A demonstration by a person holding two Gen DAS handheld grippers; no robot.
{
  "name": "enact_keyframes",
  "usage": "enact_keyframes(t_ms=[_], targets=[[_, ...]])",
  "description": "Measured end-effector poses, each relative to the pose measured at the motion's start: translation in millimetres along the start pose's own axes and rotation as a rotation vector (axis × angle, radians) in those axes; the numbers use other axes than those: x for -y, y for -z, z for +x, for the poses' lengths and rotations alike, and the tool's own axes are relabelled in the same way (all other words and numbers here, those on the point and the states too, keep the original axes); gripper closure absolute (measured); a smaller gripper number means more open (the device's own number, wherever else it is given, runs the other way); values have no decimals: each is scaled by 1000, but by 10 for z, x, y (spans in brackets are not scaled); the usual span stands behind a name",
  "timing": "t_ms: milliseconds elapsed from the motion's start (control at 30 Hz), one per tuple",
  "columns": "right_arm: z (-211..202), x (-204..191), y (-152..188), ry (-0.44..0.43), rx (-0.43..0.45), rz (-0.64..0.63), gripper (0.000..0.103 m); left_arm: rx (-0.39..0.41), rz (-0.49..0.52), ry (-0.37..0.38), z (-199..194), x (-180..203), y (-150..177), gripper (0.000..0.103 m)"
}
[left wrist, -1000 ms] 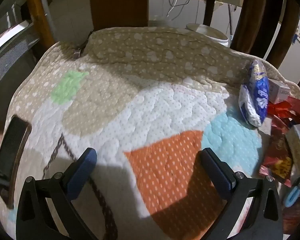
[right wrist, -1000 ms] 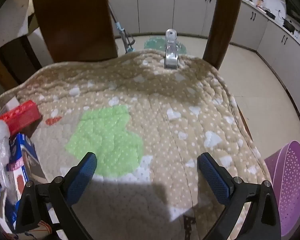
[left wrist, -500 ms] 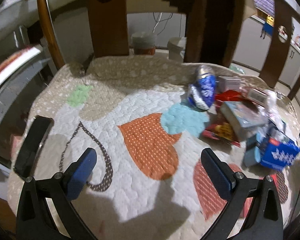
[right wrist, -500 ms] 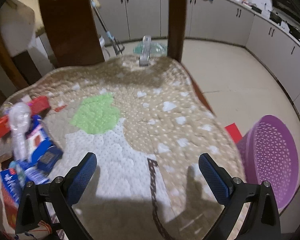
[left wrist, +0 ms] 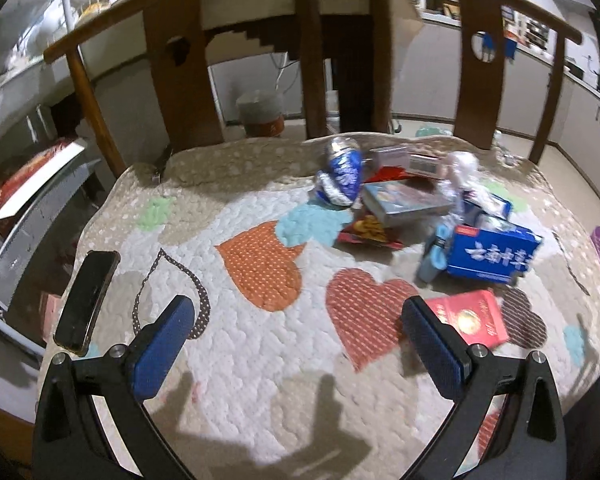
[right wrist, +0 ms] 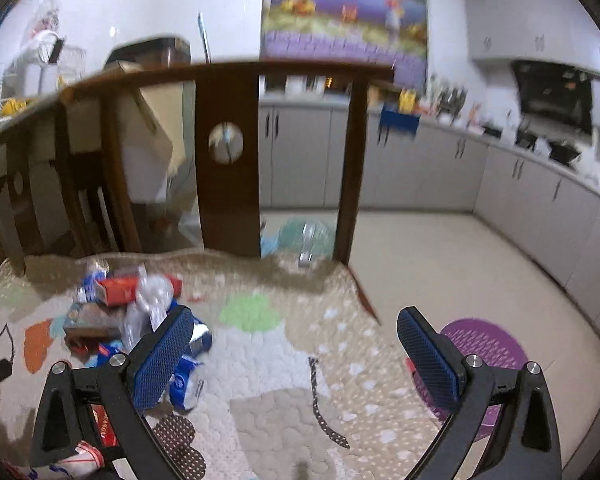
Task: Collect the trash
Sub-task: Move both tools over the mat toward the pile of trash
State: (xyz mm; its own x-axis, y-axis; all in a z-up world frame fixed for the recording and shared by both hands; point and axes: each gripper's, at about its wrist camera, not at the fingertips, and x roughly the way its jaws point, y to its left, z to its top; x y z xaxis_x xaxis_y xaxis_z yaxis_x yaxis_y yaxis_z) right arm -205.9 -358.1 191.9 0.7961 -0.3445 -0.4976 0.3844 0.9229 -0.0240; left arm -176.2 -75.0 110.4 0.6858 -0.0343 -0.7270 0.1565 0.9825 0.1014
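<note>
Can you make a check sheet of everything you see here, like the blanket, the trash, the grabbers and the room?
Surface: a quilted pad with heart patches covers the wooden bench seat.
Job's things: blue box, red packet, crumpled blue wrapper, flat box and clear plastic bottle, piled on the pad. A purple basket stands on the floor beside the bench.
Clutter: a black phone lies at the pad's left edge.
Grippers: left gripper open, empty, above the pad; right gripper open, empty.
Cables: thin cords hang behind the bench, blurred.
Surroundings: kitchen cabinets, tiled floor, wall picture.
</note>
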Motion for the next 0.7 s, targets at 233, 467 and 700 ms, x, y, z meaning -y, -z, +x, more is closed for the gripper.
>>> enact_keyframes(t_ms=[233,467,700], targets=[[-51,-120,91,-96,-67,-9,0,10,29,20,-243,145,51,0],[-381,-68,77,-77,8,15,0,64,36,39,-526,191,54,0],[-510,-10,59,-76,14,21,0,124,28,44,-764,176,20,0]])
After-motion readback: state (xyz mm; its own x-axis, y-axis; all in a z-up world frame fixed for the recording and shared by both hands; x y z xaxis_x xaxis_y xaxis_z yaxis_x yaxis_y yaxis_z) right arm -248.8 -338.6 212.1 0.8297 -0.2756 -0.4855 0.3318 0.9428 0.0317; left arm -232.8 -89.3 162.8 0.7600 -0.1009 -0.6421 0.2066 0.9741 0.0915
